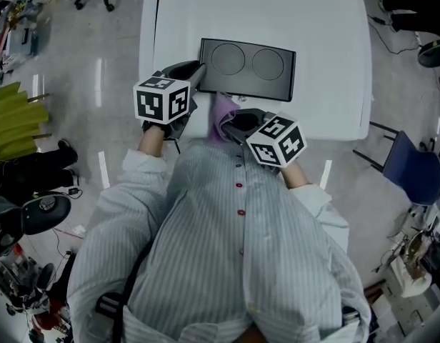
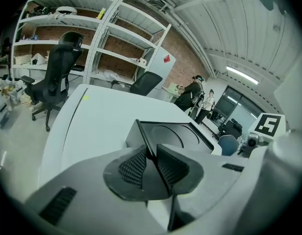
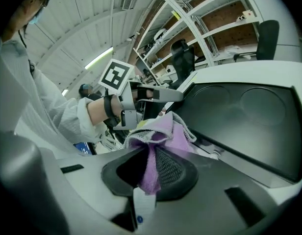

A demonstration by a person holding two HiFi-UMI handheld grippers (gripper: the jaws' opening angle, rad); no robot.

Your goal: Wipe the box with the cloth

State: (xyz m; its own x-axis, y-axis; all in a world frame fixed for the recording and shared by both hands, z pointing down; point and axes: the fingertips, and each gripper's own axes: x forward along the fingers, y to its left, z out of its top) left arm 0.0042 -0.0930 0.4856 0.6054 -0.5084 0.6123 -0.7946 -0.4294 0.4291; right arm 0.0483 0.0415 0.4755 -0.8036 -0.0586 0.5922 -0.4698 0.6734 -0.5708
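Observation:
A flat black box (image 1: 248,68) with two round recesses in its top lies on the white table (image 1: 327,63). My left gripper (image 1: 195,73) is shut on the box's near left corner (image 2: 141,131). My right gripper (image 1: 231,123) is shut on a purple cloth (image 1: 221,113), held just in front of the box's near edge. In the right gripper view the cloth (image 3: 158,136) bunches out of the jaws beside the box's dark top (image 3: 239,116).
Bare white table lies beyond and to the right of the box. A blue chair (image 1: 413,170) stands right of the table. An office chair (image 2: 58,77) and shelving (image 2: 107,38) stand to the far left. People (image 2: 195,94) stand in the distance.

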